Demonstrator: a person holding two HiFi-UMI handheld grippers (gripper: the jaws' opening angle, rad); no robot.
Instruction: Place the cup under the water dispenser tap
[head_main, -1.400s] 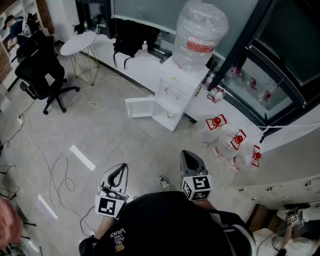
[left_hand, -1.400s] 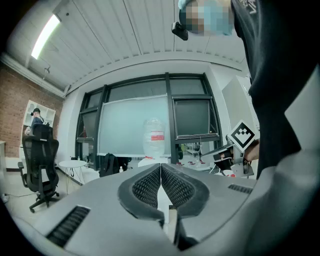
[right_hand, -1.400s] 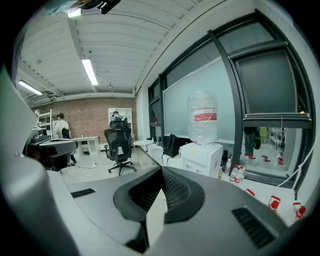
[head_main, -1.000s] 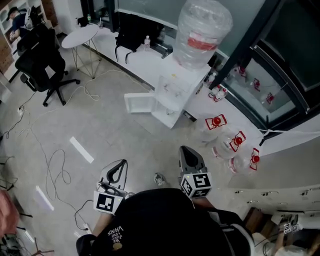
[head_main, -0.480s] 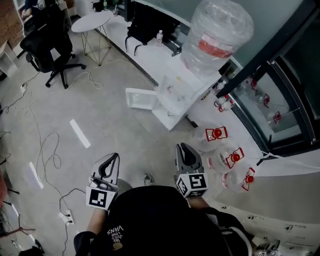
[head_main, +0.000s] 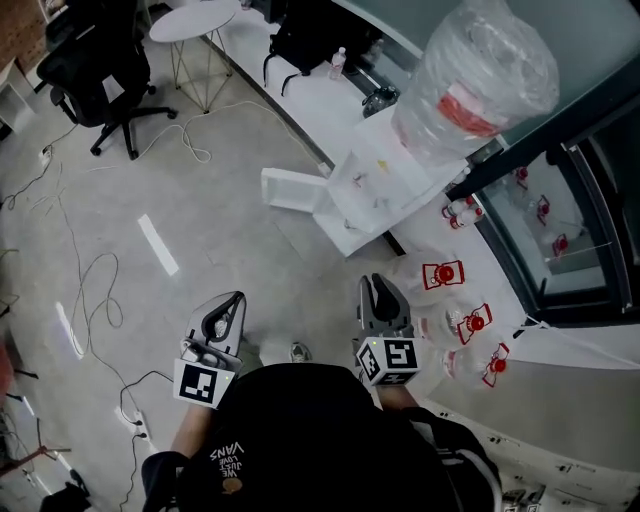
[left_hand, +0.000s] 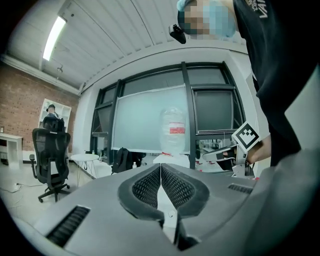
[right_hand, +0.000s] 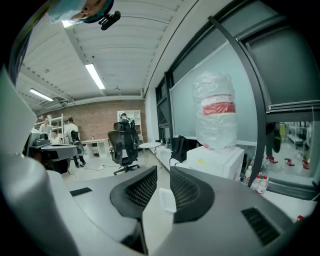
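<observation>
The white water dispenser (head_main: 375, 175) stands against the window ledge with a big clear bottle (head_main: 480, 80) on top. Its low cabinet door (head_main: 290, 190) hangs open. I cannot make out a cup in any view. My left gripper (head_main: 226, 312) is held low over the floor, well short of the dispenser, pads touching and nothing in them. My right gripper (head_main: 376, 292) is beside it, jaws a narrow gap apart. The bottle (left_hand: 172, 131) shows straight ahead in the left gripper view. In the right gripper view the dispenser (right_hand: 215, 160) stands ahead to the right.
Spare water bottles (head_main: 445, 275) with red caps lie on the floor right of the dispenser. Cables (head_main: 90, 290) trail across the floor at left. A black office chair (head_main: 100, 50), a round white table (head_main: 195, 20) and a black bag (head_main: 310, 35) stand further back.
The dispenser has drawn nearer and slid to the upper right of the head view. Both grippers stay low in front of the person, unchanged.
</observation>
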